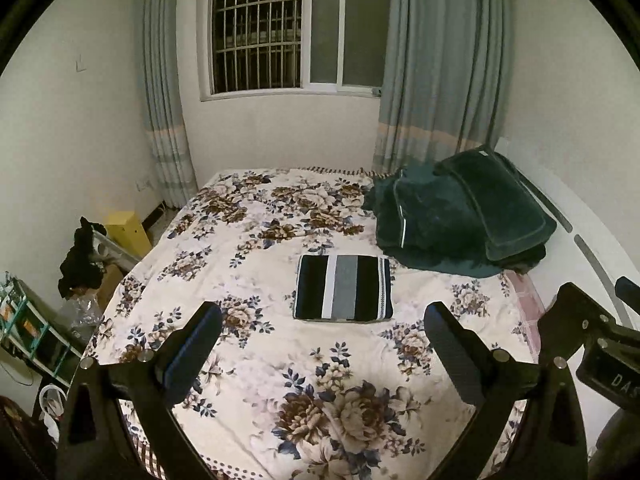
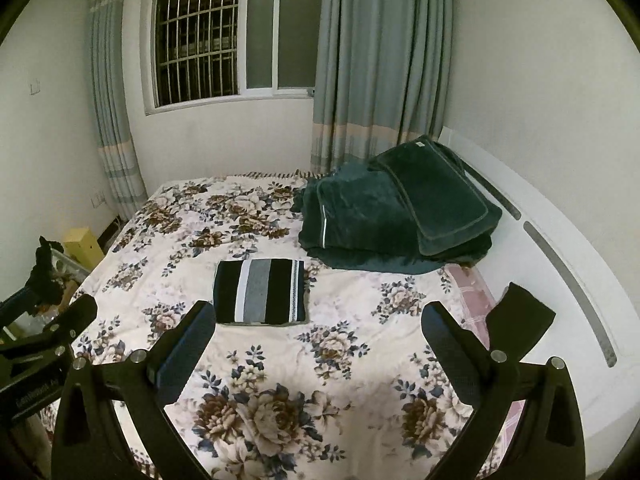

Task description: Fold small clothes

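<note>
A small garment with black, white and grey stripes (image 1: 343, 288) lies folded into a neat rectangle on the floral bedspread (image 1: 248, 248); it also shows in the right wrist view (image 2: 260, 291). My left gripper (image 1: 322, 320) is open and empty, held above the bed on the near side of the garment. My right gripper (image 2: 318, 322) is open and empty, also held back from the garment and a little to its right. Part of the right gripper shows at the right edge of the left wrist view (image 1: 592, 328). Part of the left gripper shows at the left edge of the right wrist view (image 2: 44, 344).
A dark green blanket and pillow (image 1: 460, 216) are piled at the bed's far right by the white headboard (image 2: 560, 240). A yellow box (image 1: 128, 232), dark clothes on a rack (image 1: 80, 256) and a shelf (image 1: 28, 328) stand left of the bed. Window and curtains behind.
</note>
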`<state>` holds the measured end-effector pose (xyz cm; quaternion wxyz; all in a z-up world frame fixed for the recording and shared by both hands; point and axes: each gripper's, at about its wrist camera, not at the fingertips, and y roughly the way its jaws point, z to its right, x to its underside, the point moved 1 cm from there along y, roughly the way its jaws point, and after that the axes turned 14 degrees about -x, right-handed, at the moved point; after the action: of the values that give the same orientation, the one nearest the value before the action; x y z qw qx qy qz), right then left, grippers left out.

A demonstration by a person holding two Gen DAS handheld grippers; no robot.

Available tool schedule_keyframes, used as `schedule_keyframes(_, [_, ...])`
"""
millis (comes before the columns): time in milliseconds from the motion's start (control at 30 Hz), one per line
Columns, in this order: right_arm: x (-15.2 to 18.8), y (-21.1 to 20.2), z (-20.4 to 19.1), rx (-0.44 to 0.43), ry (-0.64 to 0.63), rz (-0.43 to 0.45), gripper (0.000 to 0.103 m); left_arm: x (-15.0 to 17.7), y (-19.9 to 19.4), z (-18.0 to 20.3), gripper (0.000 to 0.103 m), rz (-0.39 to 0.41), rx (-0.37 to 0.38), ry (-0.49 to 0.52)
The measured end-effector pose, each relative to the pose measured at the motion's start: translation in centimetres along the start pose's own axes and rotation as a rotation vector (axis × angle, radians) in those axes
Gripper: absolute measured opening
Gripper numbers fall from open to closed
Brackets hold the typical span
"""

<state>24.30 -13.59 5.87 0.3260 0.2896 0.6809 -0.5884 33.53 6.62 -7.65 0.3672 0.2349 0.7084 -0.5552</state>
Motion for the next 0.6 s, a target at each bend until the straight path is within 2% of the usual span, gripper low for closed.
schedule_keyframes(200, [-1.3,-1.2,0.5,-0.014,-0.031,0.03,0.103,-0.3,-0.8,-0.1,0.103,0.016,-0.002,-0.008])
schedule_keyframes(600, [-2.1,-0.5,0.9,-0.046,-0.047,0.031,0.103,-0.5,-1.8,-0.3,0.103,0.043,-0.025,-0.021])
